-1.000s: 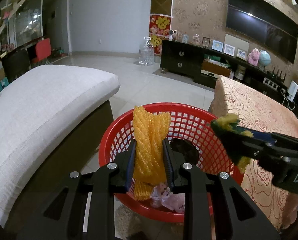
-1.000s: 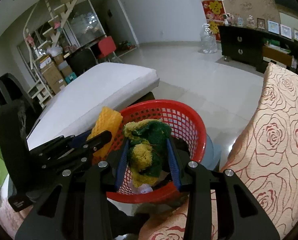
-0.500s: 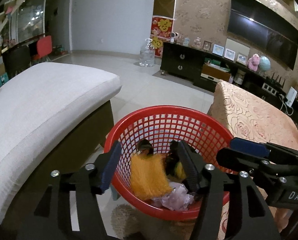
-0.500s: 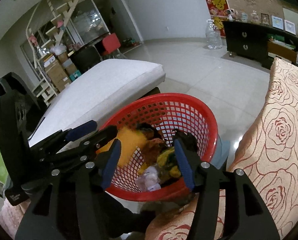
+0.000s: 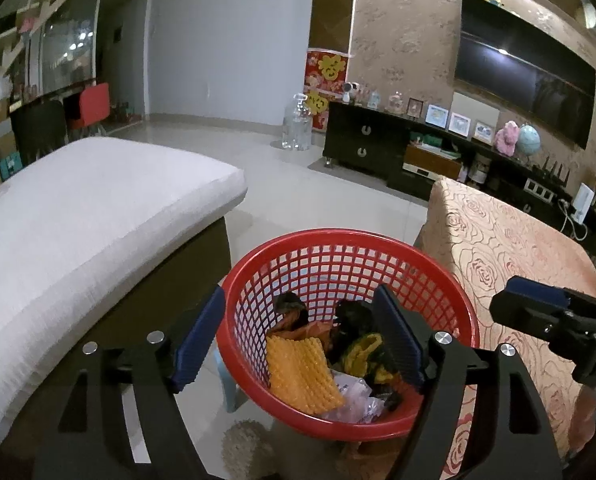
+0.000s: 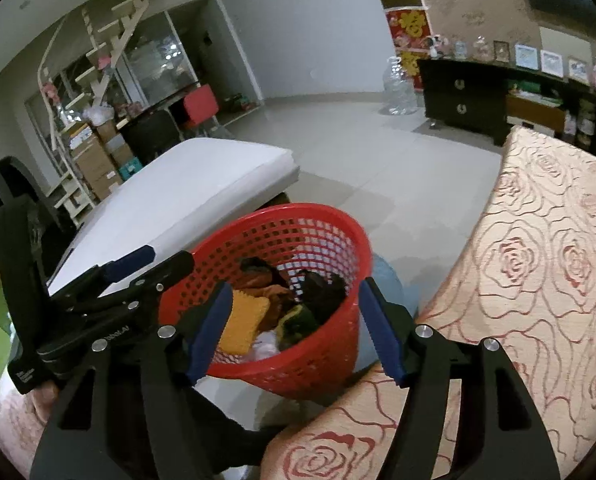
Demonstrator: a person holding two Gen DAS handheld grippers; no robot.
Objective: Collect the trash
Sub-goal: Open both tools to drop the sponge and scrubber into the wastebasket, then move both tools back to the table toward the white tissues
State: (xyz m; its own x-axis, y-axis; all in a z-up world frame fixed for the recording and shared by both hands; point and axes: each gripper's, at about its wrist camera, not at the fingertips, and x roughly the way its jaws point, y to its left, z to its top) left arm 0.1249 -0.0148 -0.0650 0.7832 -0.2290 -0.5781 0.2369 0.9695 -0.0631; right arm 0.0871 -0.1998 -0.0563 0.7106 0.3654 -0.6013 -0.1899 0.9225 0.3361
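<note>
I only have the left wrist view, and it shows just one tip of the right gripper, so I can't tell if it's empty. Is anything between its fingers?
Observer: No. In the right wrist view the right gripper has nothing between its jaws, which are opening. Only the red basket shows through the gap.
Operator: Where does it sit against the basket?
Observer: In that view one finger overlaps the basket's near rim and the other overlaps the rose-patterned cloth.
Operator: And my left gripper from the side?
Observer: The left gripper has its tips apart by the basket's rim, and nothing hangs from them.
</note>
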